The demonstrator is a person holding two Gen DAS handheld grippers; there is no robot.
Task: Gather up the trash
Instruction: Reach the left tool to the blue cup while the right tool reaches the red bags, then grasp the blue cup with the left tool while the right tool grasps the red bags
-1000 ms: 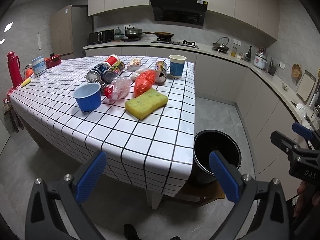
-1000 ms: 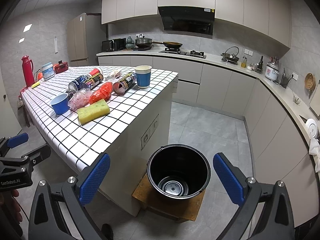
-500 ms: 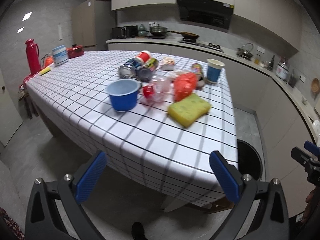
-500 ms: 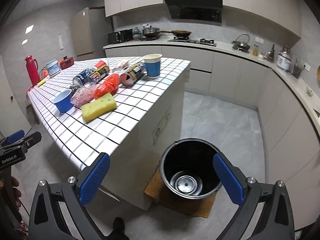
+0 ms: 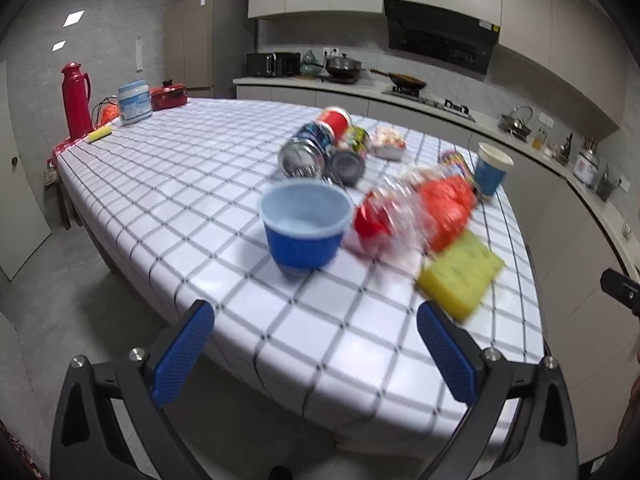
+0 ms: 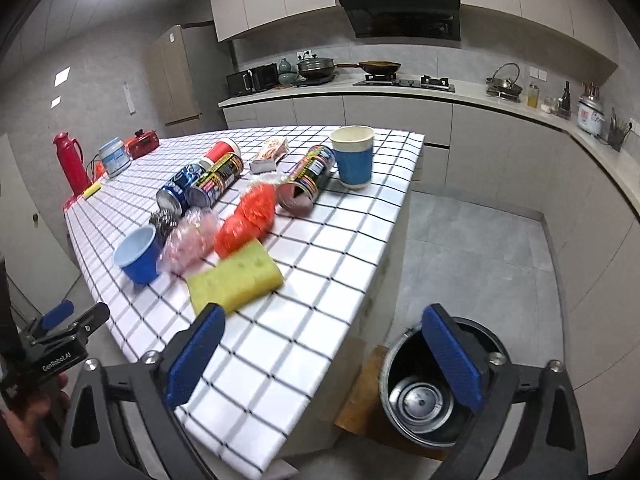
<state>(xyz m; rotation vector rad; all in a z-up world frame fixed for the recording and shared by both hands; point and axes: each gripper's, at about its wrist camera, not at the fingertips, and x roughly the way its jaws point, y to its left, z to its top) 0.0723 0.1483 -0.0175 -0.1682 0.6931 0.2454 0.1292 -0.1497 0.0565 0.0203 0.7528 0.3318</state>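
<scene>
Table (image 6: 320, 264) with white grid cloth fills most of both views; trash is clustered toward its near end, all of it on the cloth.

Black bin (image 6: 436, 380) sits on the floor on a wooden board, just beside the table's end, below the right hand-held gripper (image 6: 320, 364). Nothing but its bare metal bottom shows inside.

Left hand-held gripper (image 5: 316, 354): fingers wide apart, nothing between them, hanging off the table's near edge, facing the blue bowl (image 5: 306, 228). Right hand-held gripper: fingers also wide apart, holding nothing, one pad over the table corner, the other over the bin rim.

Trash, big to small:
- yellow sponge (image 6: 236, 278), closest to the table edge, near the right gripper's left pad
- blue paper cup (image 6: 354, 158), upright, far end of the group
- blue bowl, upright, left of the sponge
- orange plastic bag (image 6: 248, 220), touching the sponge's far side
- clear crinkled wrapper (image 6: 188, 240), between bowl and orange bag
- three cans (image 6: 208, 184) lying on their sides side by side, a fourth can (image 6: 306, 180) on its side beside the paper cup
- steel scrubber (image 6: 164, 222) behind the bowl
- small snack packet (image 6: 272, 152) past the cans

Left view is motion-blurred. Red thermos (image 5: 76, 100) and a white tub (image 5: 134, 102) stand at the table's far corner, well apart from the trash.
</scene>
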